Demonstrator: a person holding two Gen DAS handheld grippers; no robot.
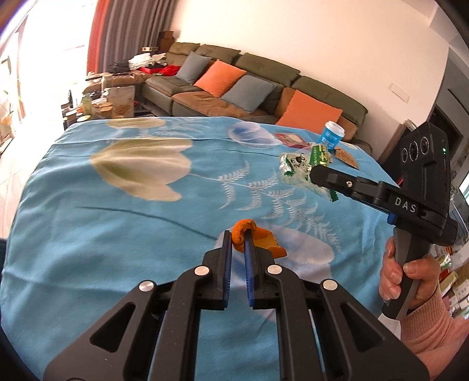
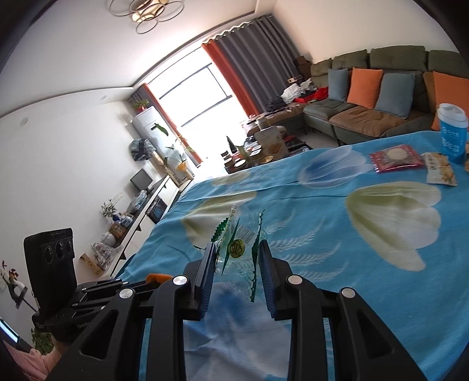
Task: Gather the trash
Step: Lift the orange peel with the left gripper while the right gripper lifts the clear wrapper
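Your left gripper [image 1: 238, 236] pinches orange peel [image 1: 244, 231] at fingertips, above blue floral tablecloth [image 1: 117, 222]. Your right gripper [image 2: 238, 252] clamps crumpled clear wrapper [image 2: 239, 249] between pads, off cloth.

Around me the walls [image 2: 73, 132] are white. An olive and brown sectional sofa [image 1: 234, 79] with orange and grey-blue cushions [image 1: 218, 77] lines one side. A tall window [image 2: 196, 99] blazes with daylight between grey and orange curtains [image 2: 249, 58]. A ring lamp [image 2: 146, 11] hangs overhead.
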